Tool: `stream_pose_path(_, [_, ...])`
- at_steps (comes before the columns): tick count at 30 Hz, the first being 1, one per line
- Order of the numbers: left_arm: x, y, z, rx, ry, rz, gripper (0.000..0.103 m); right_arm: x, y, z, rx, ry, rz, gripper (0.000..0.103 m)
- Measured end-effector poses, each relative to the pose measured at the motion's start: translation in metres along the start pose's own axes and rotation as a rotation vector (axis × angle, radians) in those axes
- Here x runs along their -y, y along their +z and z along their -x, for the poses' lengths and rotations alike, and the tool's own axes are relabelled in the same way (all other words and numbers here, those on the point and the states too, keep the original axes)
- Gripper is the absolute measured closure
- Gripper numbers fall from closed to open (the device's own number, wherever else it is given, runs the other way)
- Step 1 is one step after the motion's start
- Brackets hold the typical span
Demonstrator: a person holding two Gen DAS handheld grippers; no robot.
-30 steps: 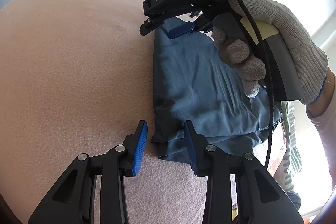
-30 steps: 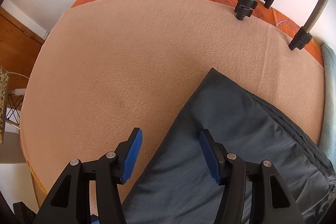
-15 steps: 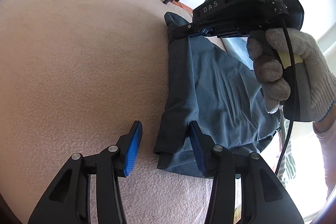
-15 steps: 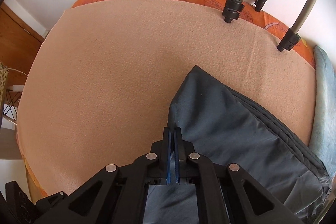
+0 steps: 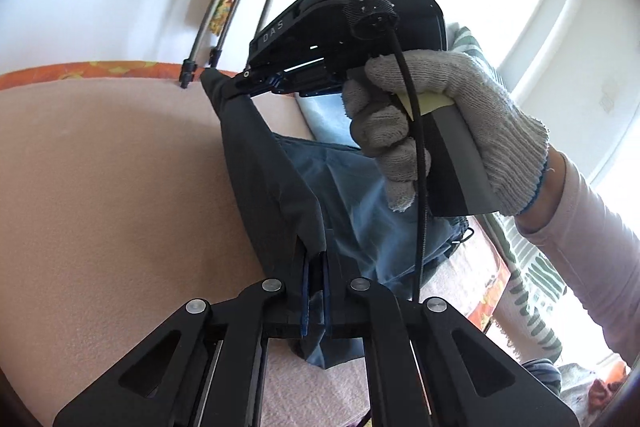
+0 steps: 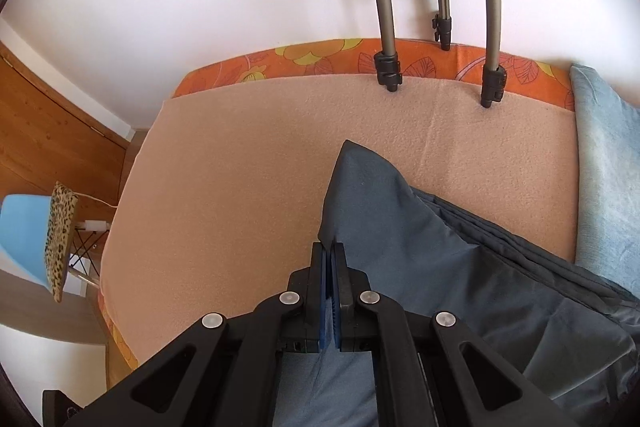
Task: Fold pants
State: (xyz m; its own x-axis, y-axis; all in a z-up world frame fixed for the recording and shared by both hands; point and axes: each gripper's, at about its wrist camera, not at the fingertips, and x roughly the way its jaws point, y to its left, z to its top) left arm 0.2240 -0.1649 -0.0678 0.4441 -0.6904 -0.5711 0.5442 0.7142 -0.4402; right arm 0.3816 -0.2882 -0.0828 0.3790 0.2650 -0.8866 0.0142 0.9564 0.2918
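Dark blue-grey pants lie folded on a peach blanket. My left gripper is shut on the near corner of the pants and lifts it. My right gripper is shut on the far corner of the pants, held up off the blanket. In the left wrist view the right gripper is held by a gloved hand, with the pants edge stretched between the two grippers.
Grey metal rack legs stand on the far edge of the bed by an orange flowered mattress edge. A light blue pillow lies to the right. A blue chair stands left of the bed.
My left gripper has shut on the near corner of the pants. Both grippers have risen, lifting the left edge of the pants off the blanket.
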Motion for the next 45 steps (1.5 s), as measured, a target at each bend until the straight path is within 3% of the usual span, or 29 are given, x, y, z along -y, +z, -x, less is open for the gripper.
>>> stream_pose_path(9, [0.088,0.011,-0.045,-0.016,-0.122,-0.148,0.1,0.071,-0.01,0.081,0.151,0.03,-0.087,0.103])
stream_pose_path(20, [0.18,-0.01,-0.123,-0.127,-0.258,-0.3,0.1,0.219,-0.082,0.163,0.264,-0.029,-0.265,0.103])
stream_pose_path(26, [0.215,-0.026,-0.16,-0.198,-0.307,-0.331,0.1,0.287,-0.124,0.179,0.287,-0.044,-0.362,0.103])
stream_pose_path(32, [0.24,-0.029,-0.191,-0.233,-0.338,-0.334,0.1,0.331,-0.144,0.183,0.292,-0.078,-0.407,0.103])
stream_pose_path(43, [0.254,-0.036,-0.216,-0.303,-0.314,-0.314,0.098,0.37,-0.163,0.161,0.245,-0.15,-0.432,0.103])
stream_pose_path(45, [0.256,-0.042,-0.207,-0.315,-0.314,-0.346,0.093,0.37,-0.165,0.162,0.26,-0.152,-0.431,0.097])
